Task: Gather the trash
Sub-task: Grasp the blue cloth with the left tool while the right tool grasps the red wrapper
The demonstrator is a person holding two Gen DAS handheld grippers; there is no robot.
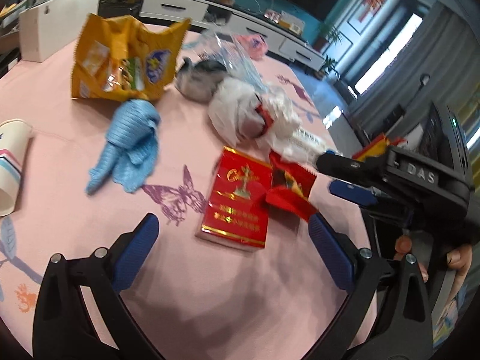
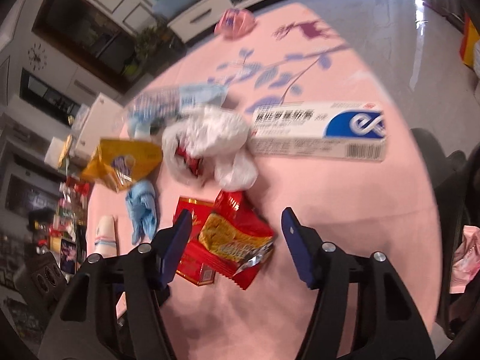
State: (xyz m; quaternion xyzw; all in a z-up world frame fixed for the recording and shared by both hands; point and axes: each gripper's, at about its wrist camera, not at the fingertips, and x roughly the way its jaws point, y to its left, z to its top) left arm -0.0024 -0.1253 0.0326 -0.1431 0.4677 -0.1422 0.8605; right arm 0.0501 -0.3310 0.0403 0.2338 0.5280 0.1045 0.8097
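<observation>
A red snack wrapper [image 2: 237, 240] lies partly on a red cigarette pack [image 2: 195, 273] on the pink tablecloth [image 2: 345, 210]. My right gripper [image 2: 237, 213] straddles the wrapper; the left pad is close beside it and the right pad stands clear, so the gripper is open. In the left wrist view my left gripper [image 1: 233, 216] hangs open just above the cigarette pack [image 1: 237, 201], holding nothing. The wrapper [image 1: 288, 189] sits right of the pack, with the right gripper [image 1: 327, 174] coming in from the right.
A yellow snack bag [image 1: 126, 60], a blue glove [image 1: 132, 144], crumpled white tissue [image 1: 249, 111] and a paper cup [image 1: 12, 165] lie around. A long white ointment box [image 2: 318, 132] is beyond the tissue. A pink bag [image 2: 237, 21] sits at the far edge.
</observation>
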